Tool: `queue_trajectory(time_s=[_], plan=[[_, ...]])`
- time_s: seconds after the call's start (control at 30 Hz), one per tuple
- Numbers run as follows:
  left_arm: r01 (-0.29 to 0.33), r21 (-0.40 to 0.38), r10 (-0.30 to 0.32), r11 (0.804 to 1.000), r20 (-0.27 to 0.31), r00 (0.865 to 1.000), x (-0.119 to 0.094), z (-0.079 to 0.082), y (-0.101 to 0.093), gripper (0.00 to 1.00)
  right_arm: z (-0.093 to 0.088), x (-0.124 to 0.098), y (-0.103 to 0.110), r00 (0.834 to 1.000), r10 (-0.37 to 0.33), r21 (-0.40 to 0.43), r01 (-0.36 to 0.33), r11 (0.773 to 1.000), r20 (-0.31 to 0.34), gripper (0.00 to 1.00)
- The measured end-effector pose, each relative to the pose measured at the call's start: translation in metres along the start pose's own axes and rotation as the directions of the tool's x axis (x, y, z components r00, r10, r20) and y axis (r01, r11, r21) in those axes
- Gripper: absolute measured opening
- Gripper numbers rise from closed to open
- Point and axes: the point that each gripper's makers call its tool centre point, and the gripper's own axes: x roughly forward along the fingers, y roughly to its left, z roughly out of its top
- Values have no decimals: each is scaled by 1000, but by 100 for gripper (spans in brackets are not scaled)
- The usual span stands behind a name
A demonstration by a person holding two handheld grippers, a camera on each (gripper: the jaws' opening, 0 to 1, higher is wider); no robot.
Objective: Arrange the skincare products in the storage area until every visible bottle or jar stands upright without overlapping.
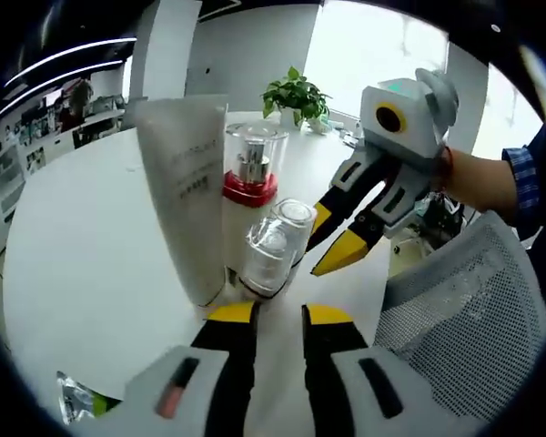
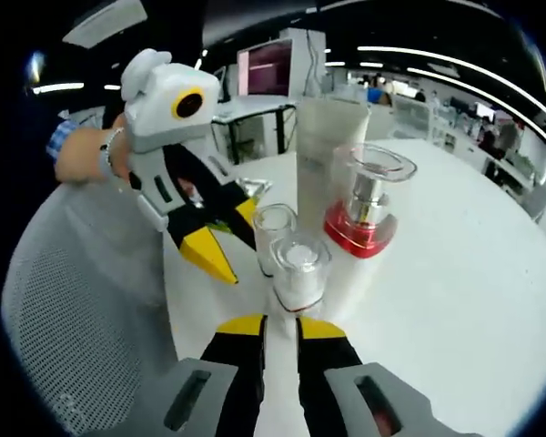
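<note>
Several skincare items stand upright in a tight cluster on the white table (image 1: 82, 246). A tall white tube (image 1: 187, 200) is at the left, a clear bottle with a red base (image 1: 250, 168) behind it, and two small clear jars (image 1: 268, 255) (image 1: 291, 217) in front. My left gripper (image 1: 279, 314) is open just short of the near jar, with nothing between its jaws. My right gripper (image 1: 332, 241) reaches in from the right, open, its tips beside the jars. In the right gripper view, my right gripper (image 2: 280, 326) faces the near jar (image 2: 298, 269), the second jar (image 2: 273, 232), the red-based bottle (image 2: 369, 205) and the tube (image 2: 328, 137). The left gripper (image 2: 226, 235) is beside them.
A potted plant (image 1: 296, 96) stands at the table's far side. A grey mesh chair (image 1: 473, 300) (image 2: 73, 309) is close to the table edge beside the cluster. A person's hand (image 1: 478, 182) holds the right gripper. A small green packet (image 1: 77, 401) lies near the front edge.
</note>
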Motion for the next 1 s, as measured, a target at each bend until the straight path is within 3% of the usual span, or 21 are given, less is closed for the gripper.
queue_trajectory(time_s=[0.2, 0.3, 0.4, 0.5, 0.57, 0.67, 0.87, 1.0], plan=[[-9, 31, 9, 999, -11, 1000, -5, 0, 3, 22, -4, 0, 0, 1000, -2, -5, 2, 1000, -13, 3], [-77, 41, 77, 996, -9, 997, -20, 3, 21, 22, -6, -6, 4, 1000, 11, 6, -11, 1000, 2, 3], [-140, 16, 139, 990, 19, 990, -39, 9, 35, 23, -7, -9, 9, 999, 28, 19, -28, 999, 22, 4], [-191, -39, 193, 981, 83, 978, -73, 22, 47, 26, -6, -11, 20, 996, 66, 40, -68, 997, 55, 7], [-214, -90, 223, 973, 113, 968, -92, 25, 52, 25, 4, -14, 37, 986, 125, 52, -132, 990, 114, 8], [-293, -121, 307, 949, 126, 943, -129, 17, 63, 25, 18, -19, 53, 968, 188, 28, -195, 980, 170, 9], [-450, -210, 487, 868, 182, 854, -200, 0, 82, 25, 59, -24, 80, 927, 283, -44, -281, 959, 246, 14], [-483, -249, 533, 839, 204, 821, -227, -19, 94, 25, 90, -24, 96, 917, 301, -120, -279, 953, 262, 22]])
